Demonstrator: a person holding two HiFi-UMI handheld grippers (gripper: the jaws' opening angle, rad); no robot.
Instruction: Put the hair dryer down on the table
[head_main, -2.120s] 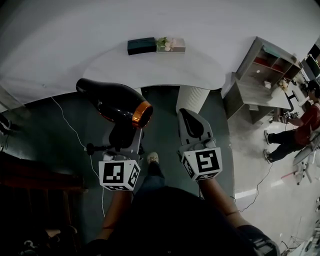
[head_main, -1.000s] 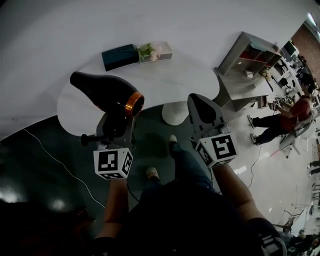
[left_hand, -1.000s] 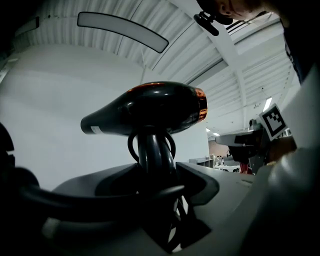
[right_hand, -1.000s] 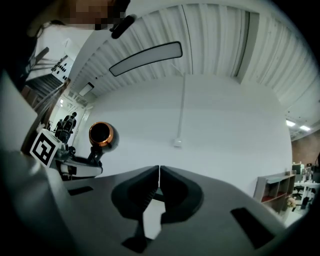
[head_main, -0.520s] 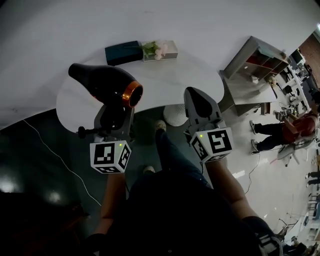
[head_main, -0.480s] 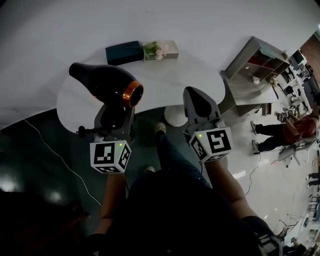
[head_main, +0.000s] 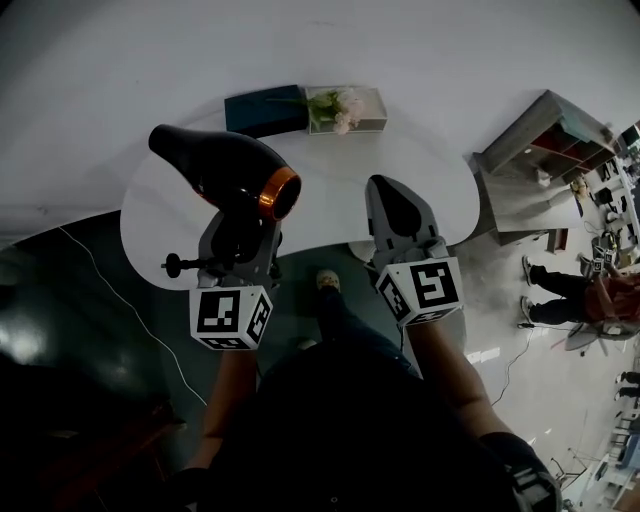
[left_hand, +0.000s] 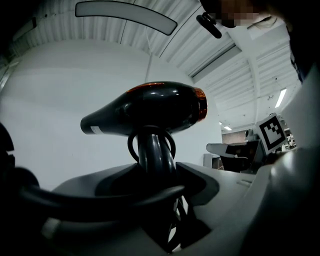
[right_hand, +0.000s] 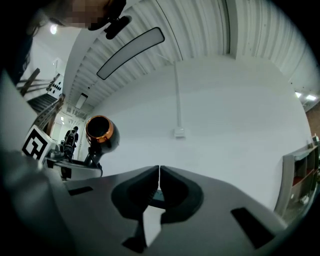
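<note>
Still, the left gripper (head_main: 240, 238) kept its jaws part-open, clamped on the handle of the hair dryer (head_main: 222, 172), whose body stood above them; it had come forward from over the floor to hang above the white desk (head_main: 420, 165). The right gripper (head_main: 392, 200) kept its jaws pressed together, empty, alongside

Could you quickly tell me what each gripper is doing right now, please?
Left gripper: closed on the handle of the hair dryer.
Right gripper: closed, holding nothing.
</note>
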